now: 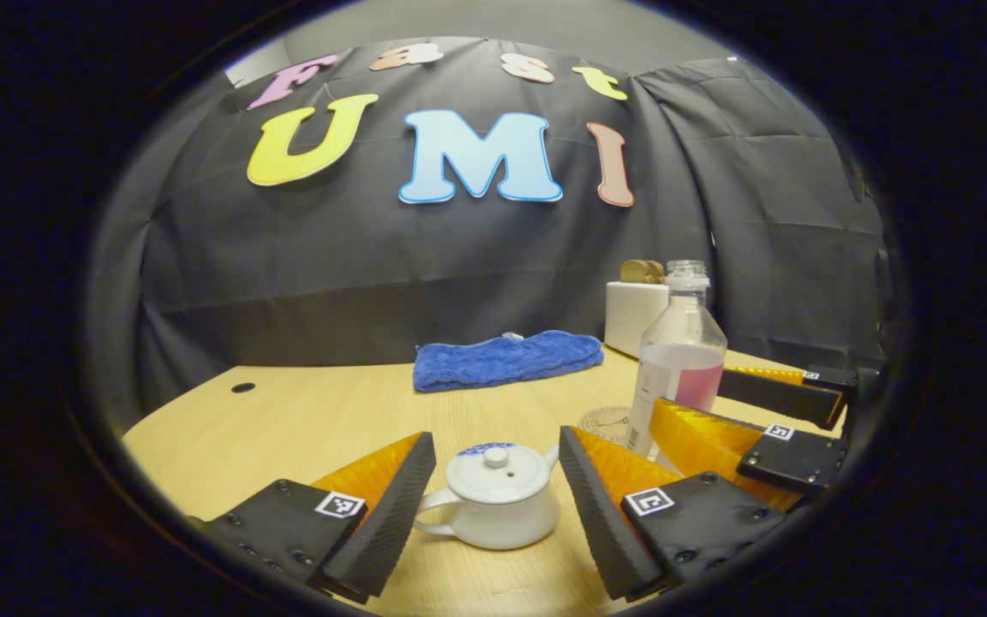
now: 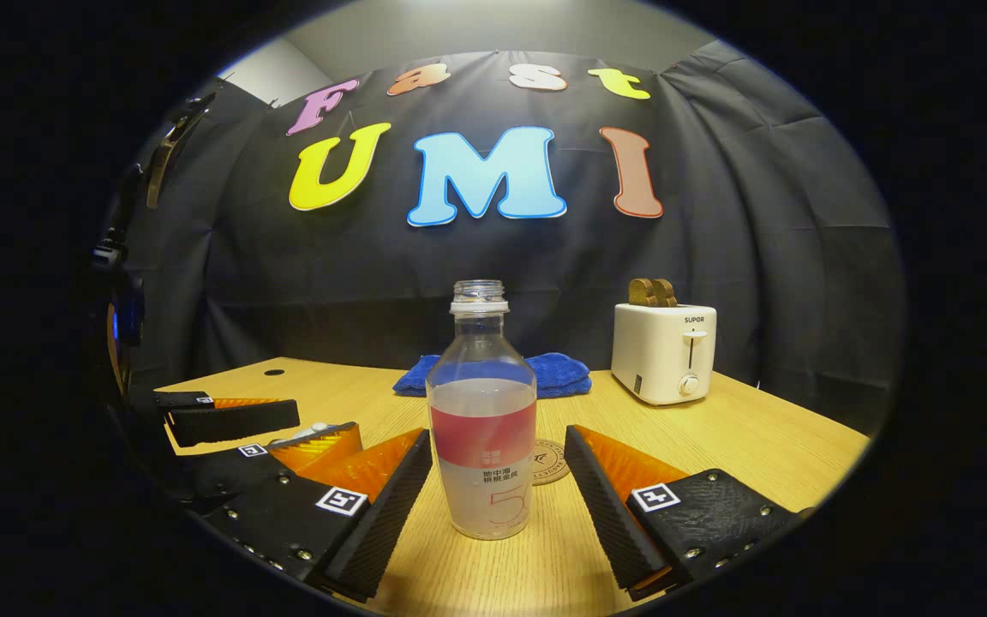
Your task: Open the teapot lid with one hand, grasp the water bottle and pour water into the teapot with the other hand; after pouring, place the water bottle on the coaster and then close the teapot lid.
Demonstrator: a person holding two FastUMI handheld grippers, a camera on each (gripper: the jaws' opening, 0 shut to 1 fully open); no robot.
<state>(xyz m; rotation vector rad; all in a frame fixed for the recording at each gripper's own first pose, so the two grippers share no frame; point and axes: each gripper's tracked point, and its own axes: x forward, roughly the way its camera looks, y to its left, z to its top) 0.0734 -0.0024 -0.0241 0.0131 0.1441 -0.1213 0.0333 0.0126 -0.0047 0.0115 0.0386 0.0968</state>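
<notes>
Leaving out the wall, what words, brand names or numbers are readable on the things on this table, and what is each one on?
"SUPOR": printed on the front of the white toaster, above its lever.
Water bottle: its band carries small print, too small to read reliably.
Coaster: a round emblem, too blurred to read.
</notes>
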